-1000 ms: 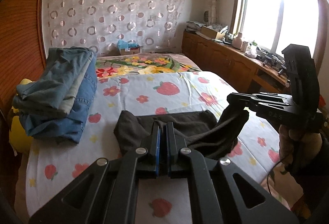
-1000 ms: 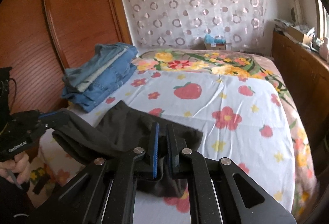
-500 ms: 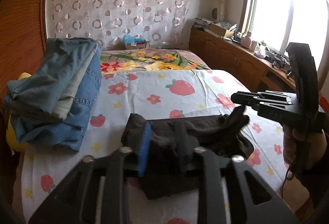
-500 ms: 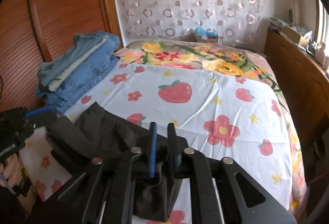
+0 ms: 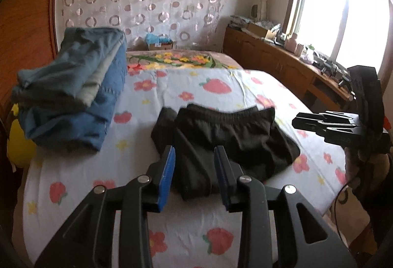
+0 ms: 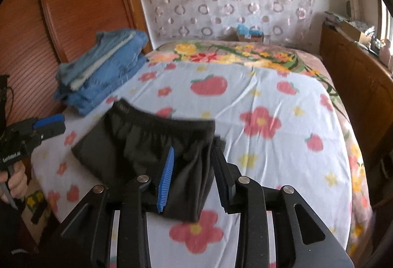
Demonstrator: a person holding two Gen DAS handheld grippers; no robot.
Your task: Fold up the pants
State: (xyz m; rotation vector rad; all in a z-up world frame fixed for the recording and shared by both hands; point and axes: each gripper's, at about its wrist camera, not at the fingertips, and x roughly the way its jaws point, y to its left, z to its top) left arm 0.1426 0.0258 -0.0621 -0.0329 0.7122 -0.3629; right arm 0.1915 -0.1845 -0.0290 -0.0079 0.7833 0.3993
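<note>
Two grippers frame a pair of black pants [image 5: 228,140] lying folded at the lower centre of both views on a bed sheet [image 6: 282,96] printed with strawberries and flowers. The left gripper [image 5: 194,172] has its blue-padded jaws opening, the near edge of the pants between them but not pressed; the right gripper [image 6: 194,174] is likewise opening, the fabric lying loose between its jaws. A stack of folded jeans [image 5: 73,93] sits at the left of the frame, apart from the pants.
</note>
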